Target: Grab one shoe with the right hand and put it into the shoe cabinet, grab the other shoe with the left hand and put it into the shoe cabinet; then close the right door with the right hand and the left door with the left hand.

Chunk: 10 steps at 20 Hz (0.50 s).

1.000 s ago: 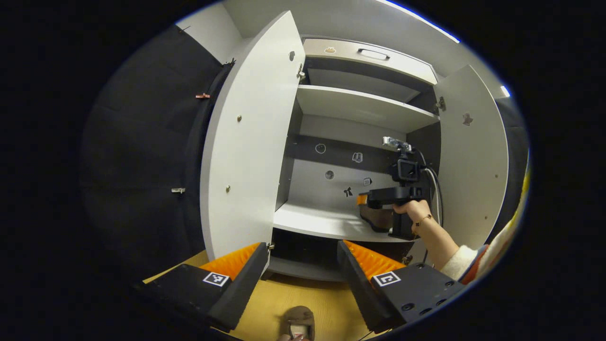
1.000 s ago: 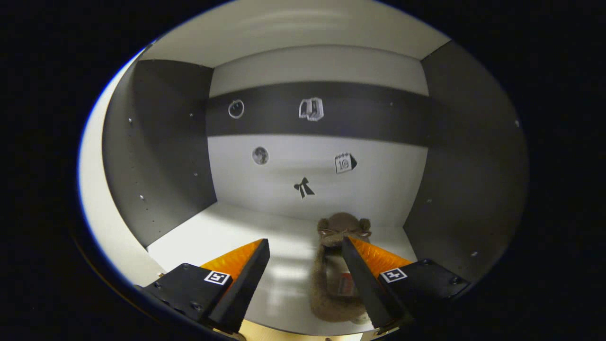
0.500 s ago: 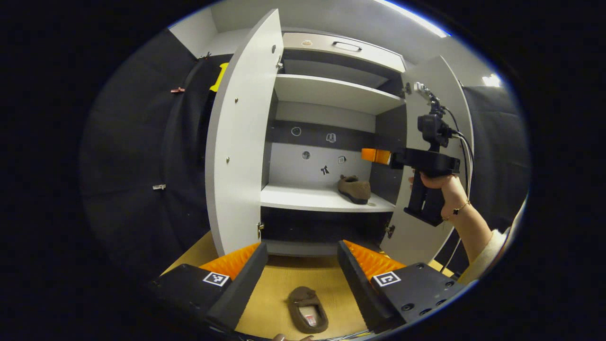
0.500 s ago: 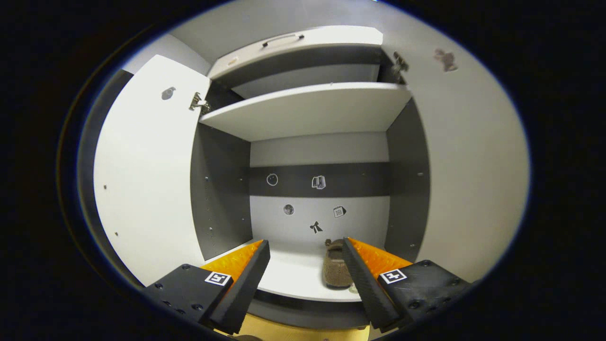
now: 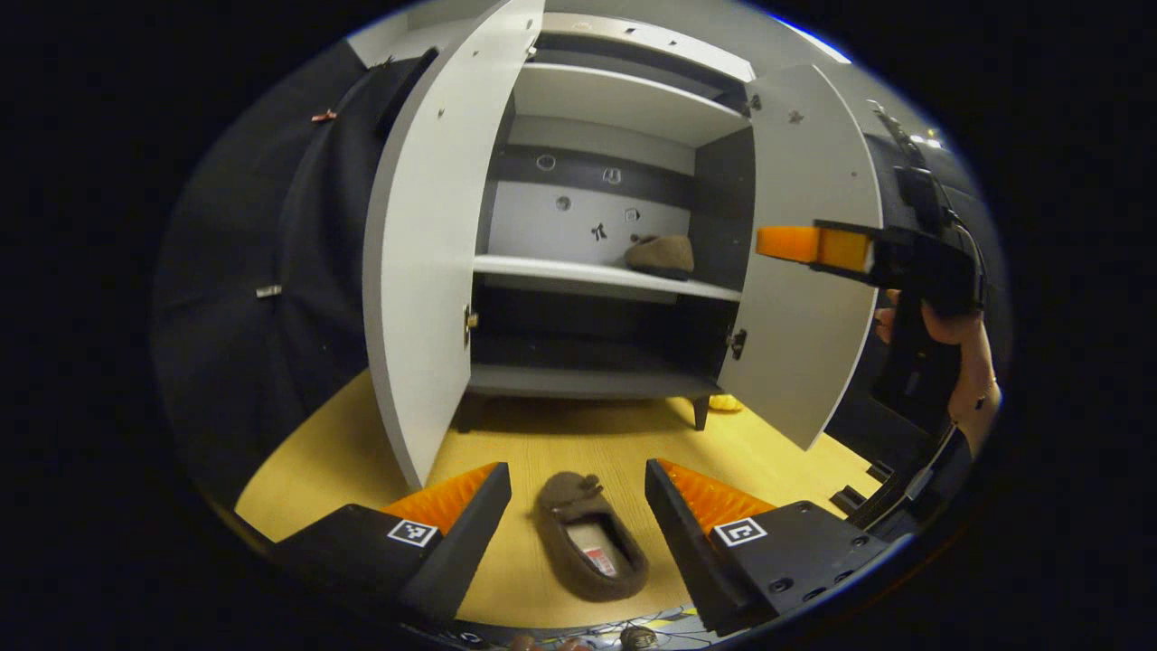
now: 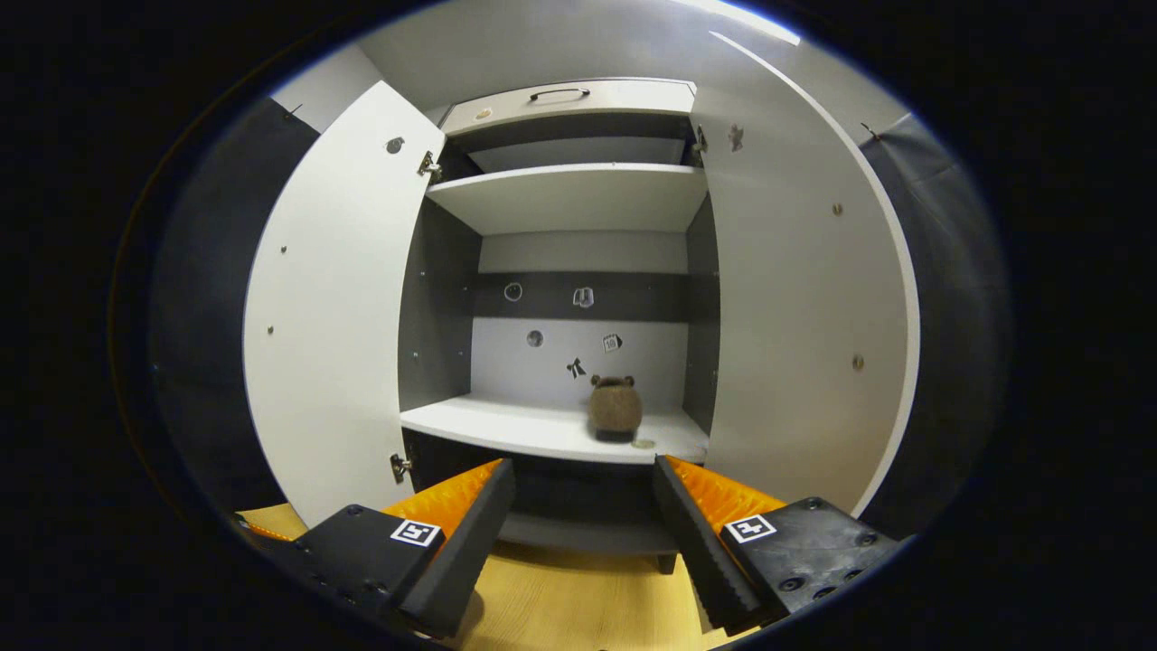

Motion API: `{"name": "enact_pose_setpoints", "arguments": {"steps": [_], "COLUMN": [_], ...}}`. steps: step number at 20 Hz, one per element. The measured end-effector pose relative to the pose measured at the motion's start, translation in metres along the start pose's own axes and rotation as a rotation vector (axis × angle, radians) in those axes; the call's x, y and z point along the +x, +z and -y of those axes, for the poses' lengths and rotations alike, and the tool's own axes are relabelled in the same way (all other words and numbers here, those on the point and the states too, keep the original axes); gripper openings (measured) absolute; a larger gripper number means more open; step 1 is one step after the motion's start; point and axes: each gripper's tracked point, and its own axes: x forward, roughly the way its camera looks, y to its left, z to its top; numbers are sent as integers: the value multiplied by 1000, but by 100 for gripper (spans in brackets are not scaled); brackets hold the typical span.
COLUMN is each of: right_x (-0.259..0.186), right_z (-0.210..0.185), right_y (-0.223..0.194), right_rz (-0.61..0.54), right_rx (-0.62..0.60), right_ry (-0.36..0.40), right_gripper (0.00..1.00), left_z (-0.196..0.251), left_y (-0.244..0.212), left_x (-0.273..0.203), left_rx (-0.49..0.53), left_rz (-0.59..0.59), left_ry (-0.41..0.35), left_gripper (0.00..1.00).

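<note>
Shoe [image 5: 589,542] on the wooden floor [image 5: 506,452], lying between the two spread fingers of the left gripper [image 5: 578,493], opening turned up, toe end toward the cabinet. Not touched by either finger; left fingers released, with a wide gap and nothing held.

Farther out in the left gripper view: shoe cabinet [image 5: 624,99] standing on the floor with both doors swung out. Left door [image 5: 425,262] nearest, reaching down close to the left finger. Right door [image 5: 809,298] on the other side. On the middle shelf [image 5: 578,274], toward its right end, the other shoe [image 5: 662,254] resting, near the dark side wall. Small stickers [image 5: 598,231] on the back panel behind it. At the right edge, the right gripper [image 5: 788,244] held up in a hand [image 5: 949,330] in front of the right door, well apart from the shelf; whether its fingers are apart is hard to tell from this side.

In the right gripper view: right gripper [image 6: 583,506] with fingers released, wide apart, nothing between them except the dark lower part of the cabinet and the floor [image 6: 578,606]. Beyond the fingers, the middle shelf [image 6: 506,425] with the other shoe [image 6: 615,409] standing on it, seen end-on, right of centre. Left door [image 6: 334,316] and right door [image 6: 795,298] both open. Above, an upper shelf [image 6: 569,194] and a drawer front [image 6: 560,95] with a handle.
</note>
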Motion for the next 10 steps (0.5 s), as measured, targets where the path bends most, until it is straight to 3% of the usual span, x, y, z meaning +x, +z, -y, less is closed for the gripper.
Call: {"name": "enact_pose_setpoints", "arguments": {"steps": [5,10], "right_x": [-3,11], "right_z": [16,33], "right_y": [-64,-108], "right_rz": [-81,-160], "right_rx": [2,-4], "right_ry": [0,13], "right_gripper": [98,98], "left_z": [-17,-26], "left_y": [-78,-119], "left_x": [48,90], "left_rx": [-4,21], "left_rz": [-85,-133], "left_ry": [68,114], "left_gripper": [95,89]}}
